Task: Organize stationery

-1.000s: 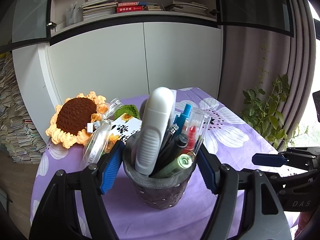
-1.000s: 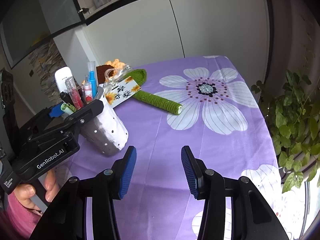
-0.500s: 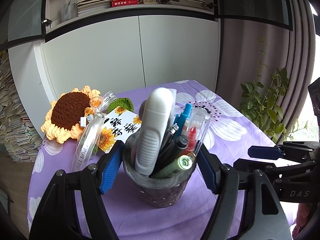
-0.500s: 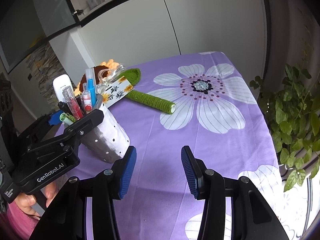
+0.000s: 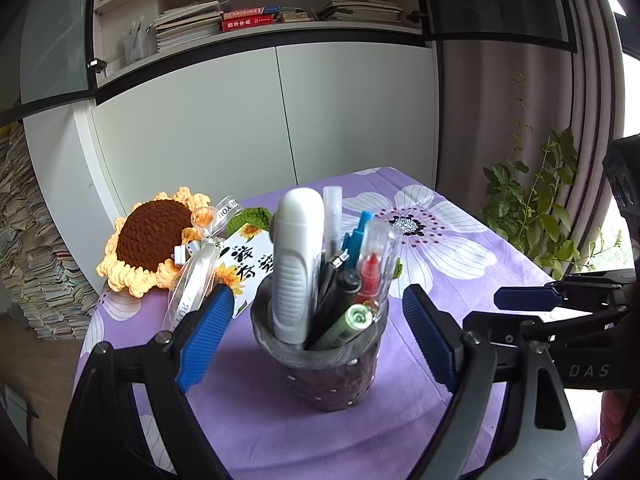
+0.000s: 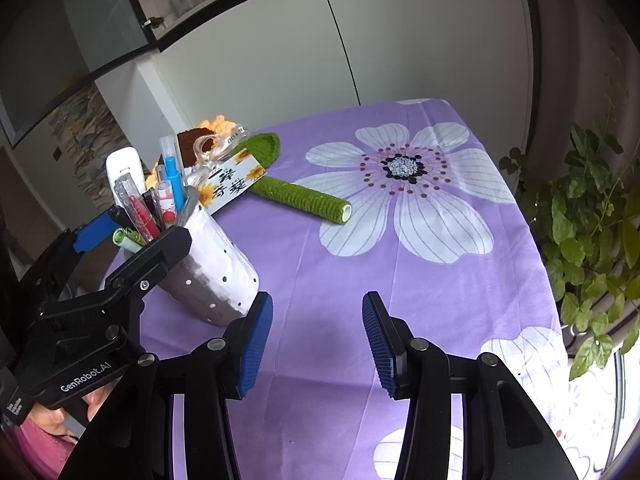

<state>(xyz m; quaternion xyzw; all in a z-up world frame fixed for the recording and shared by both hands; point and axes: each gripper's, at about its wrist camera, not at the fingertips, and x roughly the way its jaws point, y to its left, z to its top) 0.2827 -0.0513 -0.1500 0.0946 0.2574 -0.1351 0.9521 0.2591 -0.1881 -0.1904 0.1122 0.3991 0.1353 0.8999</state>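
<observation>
A grey dotted pen holder [image 5: 332, 368] stands on the purple flowered tablecloth [image 5: 460, 280]. It is full of stationery: a white correction tape [image 5: 298, 268], several pens, a green marker [image 5: 348, 322]. My left gripper [image 5: 316, 332] is open, its blue pads on either side of the holder with gaps, not touching. The holder [image 6: 212, 276] also shows in the right wrist view at the left. My right gripper [image 6: 316, 340] is open and empty over bare cloth, to the right of the holder.
A crocheted sunflower [image 5: 154, 240] with ribbon, a printed card [image 5: 248, 260] and green knitted stem [image 6: 300, 198] lies behind the holder. White cabinets stand beyond the table. A leafy plant [image 6: 592, 216] is past the right table edge.
My left gripper has opened and let go of the pen holder, which now stands free on the cloth. The right gripper has barely moved.
</observation>
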